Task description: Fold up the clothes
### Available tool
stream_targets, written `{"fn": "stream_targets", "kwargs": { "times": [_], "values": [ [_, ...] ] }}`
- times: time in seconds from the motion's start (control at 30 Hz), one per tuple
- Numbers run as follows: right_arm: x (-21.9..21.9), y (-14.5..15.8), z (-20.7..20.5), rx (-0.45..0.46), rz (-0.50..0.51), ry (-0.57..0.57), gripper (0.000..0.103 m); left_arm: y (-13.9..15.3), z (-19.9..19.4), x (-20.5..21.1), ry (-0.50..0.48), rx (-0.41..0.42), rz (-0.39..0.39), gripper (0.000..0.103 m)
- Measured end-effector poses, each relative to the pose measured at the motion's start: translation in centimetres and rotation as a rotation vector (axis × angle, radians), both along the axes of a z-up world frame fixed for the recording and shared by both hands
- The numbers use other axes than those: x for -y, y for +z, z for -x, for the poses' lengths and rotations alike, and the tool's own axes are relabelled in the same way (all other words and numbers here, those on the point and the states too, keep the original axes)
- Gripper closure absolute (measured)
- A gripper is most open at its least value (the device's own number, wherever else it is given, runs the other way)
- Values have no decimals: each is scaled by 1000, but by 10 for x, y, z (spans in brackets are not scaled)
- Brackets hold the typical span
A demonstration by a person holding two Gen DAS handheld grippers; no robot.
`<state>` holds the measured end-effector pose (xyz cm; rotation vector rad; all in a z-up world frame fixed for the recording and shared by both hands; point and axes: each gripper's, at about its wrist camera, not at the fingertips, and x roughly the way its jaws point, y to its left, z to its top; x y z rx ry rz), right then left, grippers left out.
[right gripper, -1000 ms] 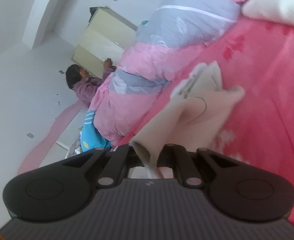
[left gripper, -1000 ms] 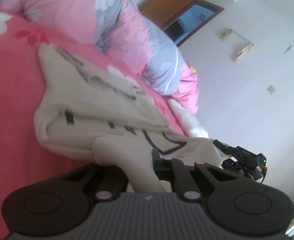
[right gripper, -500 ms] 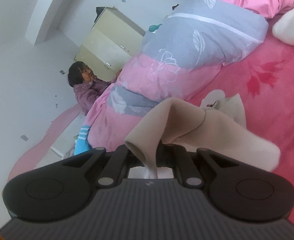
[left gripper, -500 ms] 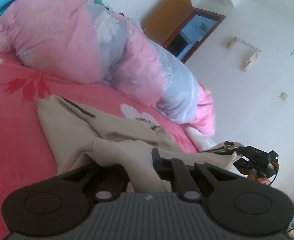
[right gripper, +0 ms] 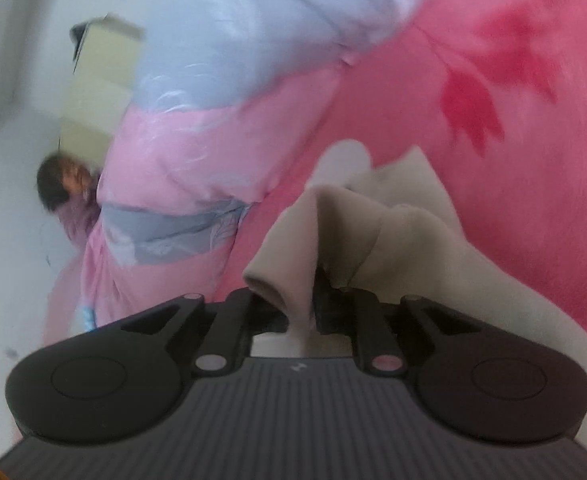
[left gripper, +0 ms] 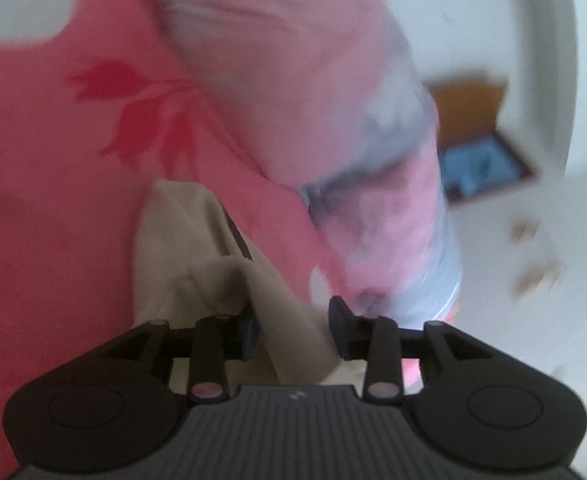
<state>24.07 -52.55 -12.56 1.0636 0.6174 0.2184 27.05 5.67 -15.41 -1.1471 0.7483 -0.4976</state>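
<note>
The beige garment (left gripper: 181, 240) lies bunched on the pink-red bedspread (left gripper: 53, 160) just ahead of my left gripper (left gripper: 293, 320). That gripper's jaws stand apart, open, with a loose fold of the cloth running between them. In the right wrist view, the same beige garment (right gripper: 405, 232) rises in a fold from the bedspread (right gripper: 533, 160). My right gripper (right gripper: 303, 312) is shut on its rolled edge. Both views are blurred by motion.
A rolled pink and grey quilt (left gripper: 293, 60) lies along the bed beyond the garment, and it shows as the quilt (right gripper: 181, 152) in the right view. A person (right gripper: 61, 184) stands behind it near a pale cabinet (right gripper: 101, 64). A brown door (left gripper: 477, 152) is in the far wall.
My left gripper's jaws have parted and no longer pinch the cloth. Both grippers have dropped closer to the bed, and the right one keeps its hold.
</note>
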Motion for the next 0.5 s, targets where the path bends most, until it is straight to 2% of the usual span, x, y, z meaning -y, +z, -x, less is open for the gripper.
{"fn": "stream_targets", "kwargs": {
  "times": [0.1, 0.17, 0.23, 0.37, 0.5],
  "values": [
    [9, -9, 6, 50, -78, -24, 79, -7, 2, -13, 42, -1, 57, 56],
    [14, -15, 10, 83, -130, -40, 69, -8, 5, -19, 66, 7, 79, 56],
    [24, -16, 16, 129, -189, -68, 55, -8, 8, -25, 90, 14, 100, 53],
    [41, -10, 35, 245, -295, -150, 48, -3, 16, -30, 114, 28, 118, 50],
    [42, -4, 58, 255, -306, -146, 46, 4, 36, -23, 99, 15, 118, 44]
  ]
}}
